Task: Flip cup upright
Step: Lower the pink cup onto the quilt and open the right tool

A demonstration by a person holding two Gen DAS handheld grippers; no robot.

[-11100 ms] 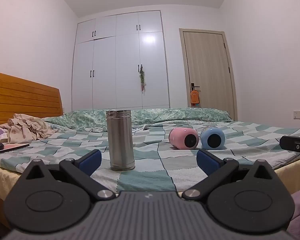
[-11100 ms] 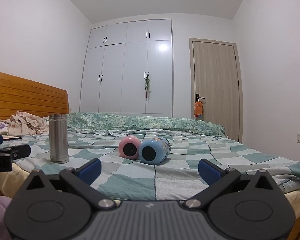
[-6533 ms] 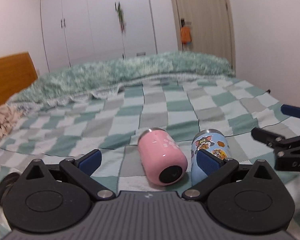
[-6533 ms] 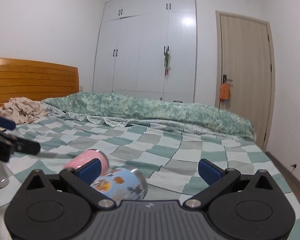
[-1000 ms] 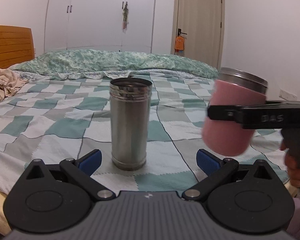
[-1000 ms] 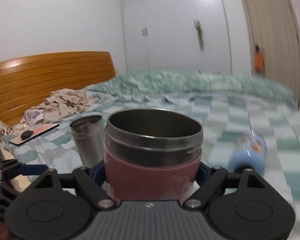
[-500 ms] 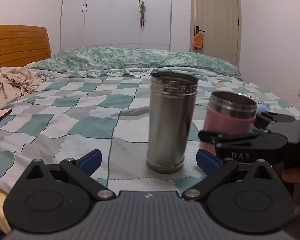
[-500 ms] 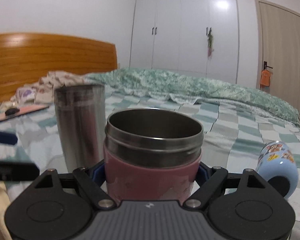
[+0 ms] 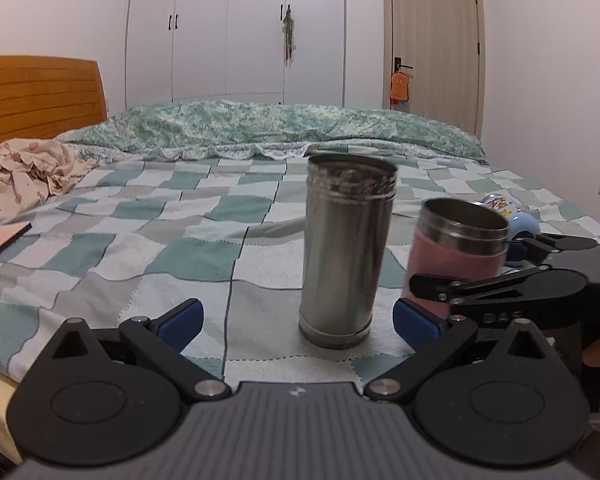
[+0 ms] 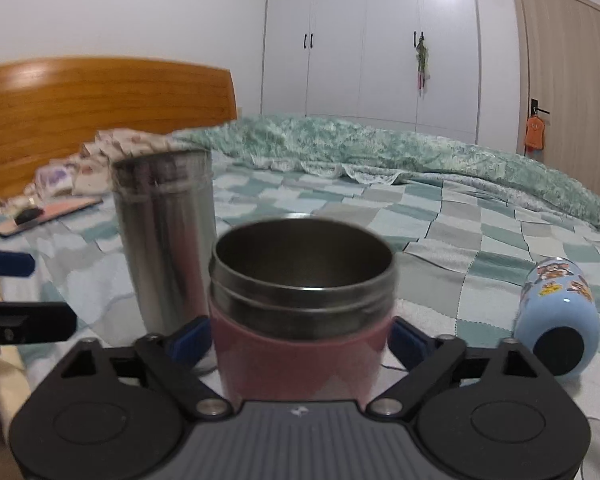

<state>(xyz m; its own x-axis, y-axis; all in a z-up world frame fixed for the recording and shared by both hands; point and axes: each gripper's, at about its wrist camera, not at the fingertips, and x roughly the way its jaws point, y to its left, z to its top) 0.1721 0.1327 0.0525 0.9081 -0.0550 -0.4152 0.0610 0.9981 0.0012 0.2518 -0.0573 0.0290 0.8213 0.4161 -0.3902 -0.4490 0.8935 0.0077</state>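
Right gripper (image 10: 300, 340) clamping upright empty pink cup (image 10: 300, 320), steel tumbler (image 10: 166, 240) beside

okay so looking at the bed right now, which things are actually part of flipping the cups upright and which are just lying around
Part of the job:
pink cup, held upright in the right gripper
blue cartoon cup, lying on its side
steel cup, standing upright

Just lying about:
crumpled clothes
pink phone
green quilt

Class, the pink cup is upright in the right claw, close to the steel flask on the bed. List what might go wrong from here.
1. The pink cup stands on a soft quilt; once the right claw lets go it may tip.
2. The tall steel flask is close beside it; the claw's withdrawal might knock it over.
3. The blue cup still lies on its side and may roll.
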